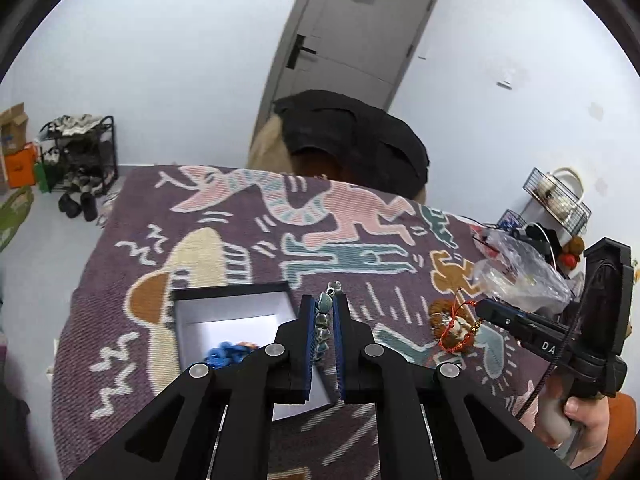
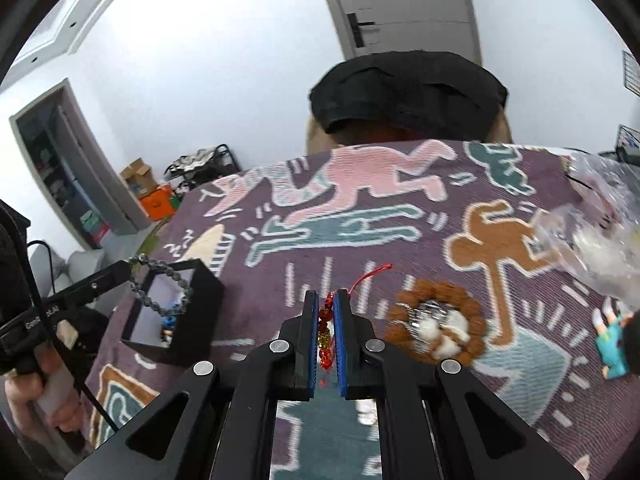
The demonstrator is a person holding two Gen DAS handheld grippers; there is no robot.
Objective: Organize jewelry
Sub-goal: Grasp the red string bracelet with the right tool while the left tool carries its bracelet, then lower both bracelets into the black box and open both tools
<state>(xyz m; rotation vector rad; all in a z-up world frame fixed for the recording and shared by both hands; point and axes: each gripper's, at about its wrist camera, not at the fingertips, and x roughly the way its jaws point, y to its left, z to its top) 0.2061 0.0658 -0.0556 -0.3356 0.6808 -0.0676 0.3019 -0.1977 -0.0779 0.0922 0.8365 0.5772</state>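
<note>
A limp grey-green stone-bead bracelet [image 1: 323, 322] was clamped in the left gripper [image 1: 323, 312] above the open black box [image 1: 230, 292], a red-and-gold beaded cord bracelet [image 2: 326, 330], judged light and floppy, likewise pinched by the right gripper [image 2: 326, 320].

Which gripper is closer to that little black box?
Left. The left gripper hangs a grey bead bracelet over the black box; the right gripper grips a red charm beside it.

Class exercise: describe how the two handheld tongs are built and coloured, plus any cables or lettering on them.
Both the left tongs and right tongs are matte black with blue-lined fingers and round silver pivot bolts. Each has a pale handle, white lettering along its side, and a black cable trailing from the body.
</note>
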